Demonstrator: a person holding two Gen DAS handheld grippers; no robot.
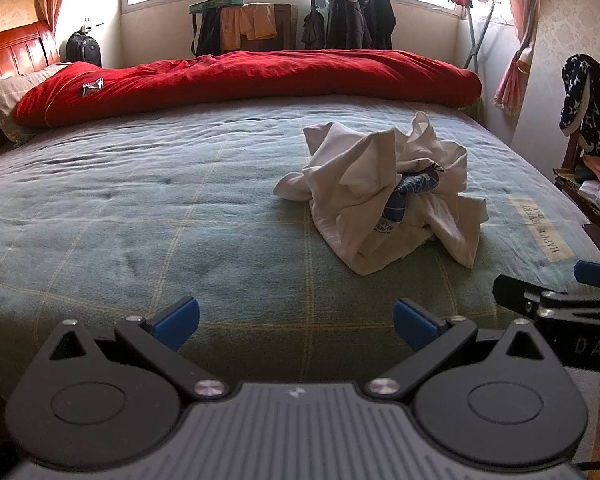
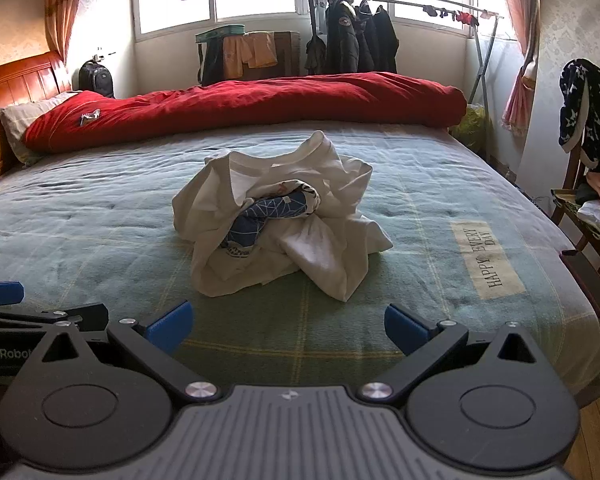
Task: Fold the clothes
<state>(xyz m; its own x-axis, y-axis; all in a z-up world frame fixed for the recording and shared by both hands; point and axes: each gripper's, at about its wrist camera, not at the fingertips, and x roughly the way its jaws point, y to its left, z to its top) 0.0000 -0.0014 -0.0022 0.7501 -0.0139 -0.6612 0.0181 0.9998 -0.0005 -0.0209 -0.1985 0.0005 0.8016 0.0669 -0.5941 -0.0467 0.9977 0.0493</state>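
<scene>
Our left gripper [image 1: 296, 322] hangs jaws wide, empty; the crumpled white shirt [image 1: 384, 196] sits at one o'clock on the bed [image 1: 140, 200]. Right gripper [image 2: 288, 322] likewise wide, shirt at twelve. We judge it best to find the collar or shoulders, pinch single layers, and spread flat first.

white T-shirt [image 2: 276, 216] | blue print showing | crumpled in a heap | lying mid-bed on green blanket [image 2: 100, 216]

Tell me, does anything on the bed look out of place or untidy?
Yes. The white T-shirt lies crumpled in a heap on the green bedspread, its blue print twisted inside. Both grippers, left and right, are open and empty.
</scene>
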